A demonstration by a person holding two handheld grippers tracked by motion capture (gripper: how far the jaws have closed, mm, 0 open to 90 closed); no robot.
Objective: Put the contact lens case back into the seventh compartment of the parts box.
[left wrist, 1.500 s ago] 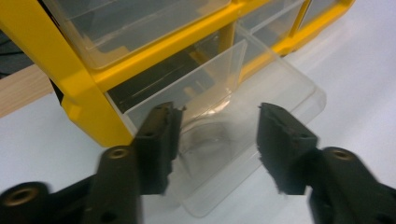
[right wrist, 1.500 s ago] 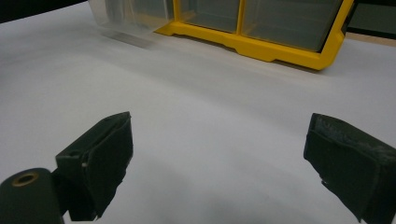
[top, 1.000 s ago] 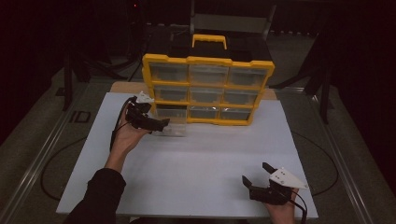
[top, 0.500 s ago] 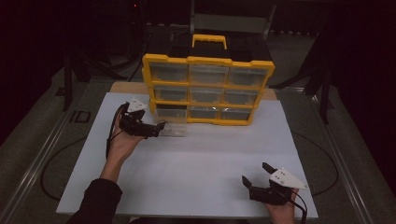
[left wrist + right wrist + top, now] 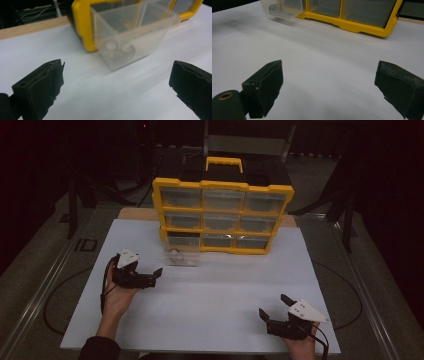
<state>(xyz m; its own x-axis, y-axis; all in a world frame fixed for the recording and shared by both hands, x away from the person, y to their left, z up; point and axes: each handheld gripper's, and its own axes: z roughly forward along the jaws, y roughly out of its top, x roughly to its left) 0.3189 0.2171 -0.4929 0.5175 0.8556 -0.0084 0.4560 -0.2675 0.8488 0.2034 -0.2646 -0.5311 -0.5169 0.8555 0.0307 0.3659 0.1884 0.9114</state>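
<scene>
While both handheld grippers rest wide apart on a white table, a yellow-framed organiser of clear plastic drawers stands at the far edge.
One clear drawer, pulled out from the organiser's bottom-left slot, holds small round clear pieces. The left gripper, jaws wide and empty, sits just left of that drawer. The right gripper, equally wide, lies well in front of the organiser.

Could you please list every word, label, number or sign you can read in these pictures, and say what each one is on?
"ID": white letters on the dark floor strip left of the white table.
The yellow organizer, its pulled-out clear drawer and both hand-held grippers carry no readable text.
</scene>
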